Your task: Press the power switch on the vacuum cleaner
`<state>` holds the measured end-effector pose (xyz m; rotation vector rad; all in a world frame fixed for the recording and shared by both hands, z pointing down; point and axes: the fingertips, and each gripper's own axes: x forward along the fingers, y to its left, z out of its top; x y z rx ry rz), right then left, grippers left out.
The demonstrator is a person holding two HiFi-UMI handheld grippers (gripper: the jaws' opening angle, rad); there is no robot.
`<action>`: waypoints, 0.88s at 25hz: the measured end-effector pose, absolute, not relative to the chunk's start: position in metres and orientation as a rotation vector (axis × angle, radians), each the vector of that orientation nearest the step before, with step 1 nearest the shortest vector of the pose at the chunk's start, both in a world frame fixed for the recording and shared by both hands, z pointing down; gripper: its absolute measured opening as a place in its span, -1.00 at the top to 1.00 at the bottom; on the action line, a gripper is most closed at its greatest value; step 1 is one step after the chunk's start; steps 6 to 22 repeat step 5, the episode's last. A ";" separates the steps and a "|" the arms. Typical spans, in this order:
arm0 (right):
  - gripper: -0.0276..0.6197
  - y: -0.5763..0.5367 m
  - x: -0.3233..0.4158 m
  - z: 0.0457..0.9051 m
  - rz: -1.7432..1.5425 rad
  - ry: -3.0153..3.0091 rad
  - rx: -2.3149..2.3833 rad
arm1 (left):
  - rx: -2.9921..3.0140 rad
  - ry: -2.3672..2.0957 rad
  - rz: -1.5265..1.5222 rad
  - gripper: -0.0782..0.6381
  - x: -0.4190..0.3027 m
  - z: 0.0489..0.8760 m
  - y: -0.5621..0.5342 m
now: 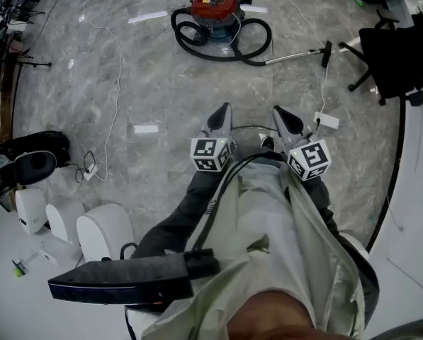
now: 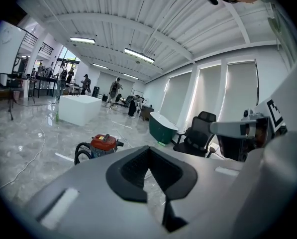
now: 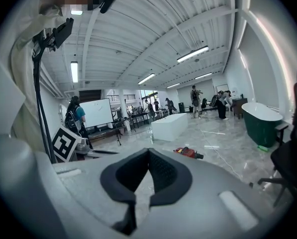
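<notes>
The vacuum cleaner (image 1: 215,9) has a red lid and a black body, and stands on the grey marble floor far ahead of me. Its black hose (image 1: 197,47) coils around it and its wand (image 1: 296,54) lies to the right. I cannot make out the power switch at this distance. My left gripper (image 1: 222,112) and right gripper (image 1: 280,113) are held side by side close to my body, both shut with nothing in them. The vacuum cleaner (image 2: 104,143) appears left of the left gripper (image 2: 148,148). The vacuum cleaner (image 3: 188,152) shows small, right of the right gripper (image 3: 148,151).
A black office chair (image 1: 388,55) stands at the right. A white power adapter (image 1: 326,121) with its cable lies near the right gripper. A white cord (image 1: 115,83) runs down the floor at the left. White rounded pods (image 1: 101,229) and a black bag (image 1: 27,158) sit lower left.
</notes>
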<state>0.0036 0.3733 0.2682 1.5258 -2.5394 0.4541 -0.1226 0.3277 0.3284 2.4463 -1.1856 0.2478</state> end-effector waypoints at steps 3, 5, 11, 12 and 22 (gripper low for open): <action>0.91 0.377 0.001 0.269 0.456 -2.544 1.507 | 2.432 -1.200 0.246 0.76 -0.125 0.329 0.332; 0.91 0.379 0.000 0.270 0.464 -2.544 1.495 | 2.420 -1.206 0.246 0.76 -0.127 0.330 0.334; 0.91 0.379 0.000 0.270 0.464 -2.544 1.495 | 2.420 -1.206 0.246 0.76 -0.127 0.330 0.334; 0.91 0.379 0.000 0.270 0.464 -2.544 1.495 | 2.420 -1.206 0.246 0.76 -0.127 0.330 0.334; 0.91 0.379 0.000 0.270 0.464 -2.544 1.495 | 2.420 -1.206 0.246 0.76 -0.127 0.330 0.334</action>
